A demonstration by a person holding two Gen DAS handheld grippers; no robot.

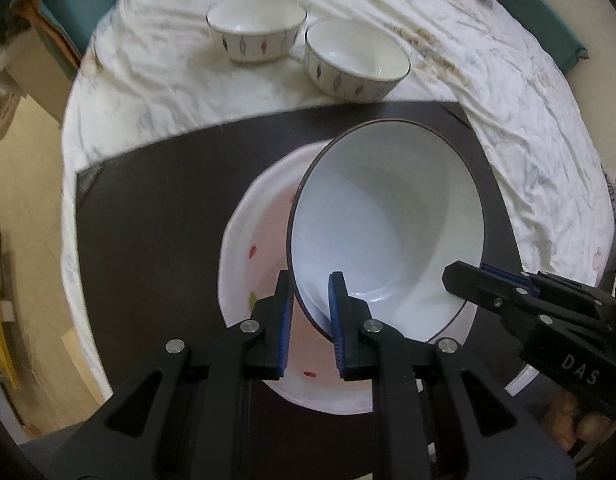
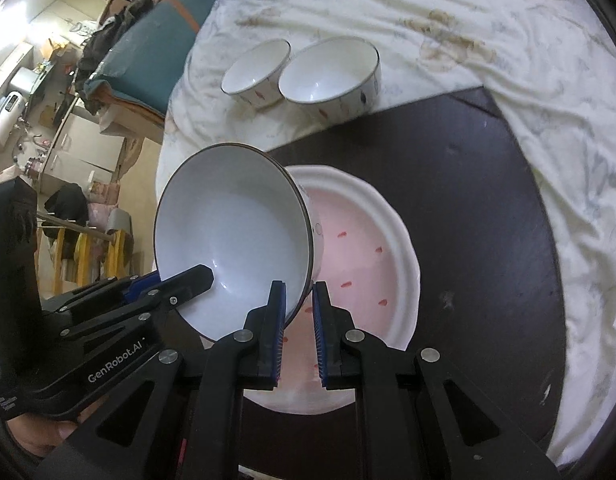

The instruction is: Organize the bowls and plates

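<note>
a large white bowl with a dark rim (image 1: 388, 216) hangs tilted above a pink-centred plate with small red marks (image 1: 260, 264), held at two spots on its rim. the left gripper (image 1: 310, 320) has its jaws clamped on the near edge of the rim, one blue-padded finger inside the bowl and one outside, as the left wrist view shows. the right gripper (image 2: 298, 328) likewise has its jaws clamped on the bowl's rim, here on the bowl's right side, with the rim caught between the blue pads in the right wrist view. each gripper also appears in the other's view, reaching in from the side to the bowl's edge. the plate lies flat on a dark brown board (image 1: 148, 240), which rests on a bed covered by a crumpled white sheet with faint grey print and brownish stains (image 1: 508, 100). on the sheet just beyond the far edge of the board stand two smaller white bowls with thin dark rims and coloured leaf-like marks on their sides, the left one (image 1: 256, 32) and the right one (image 1: 356, 64) just beside each other, both upright and empty. a teal cushion (image 2: 160, 60) lies at the far left edge of the bed, and a cluttered room shows beyond it.
</note>
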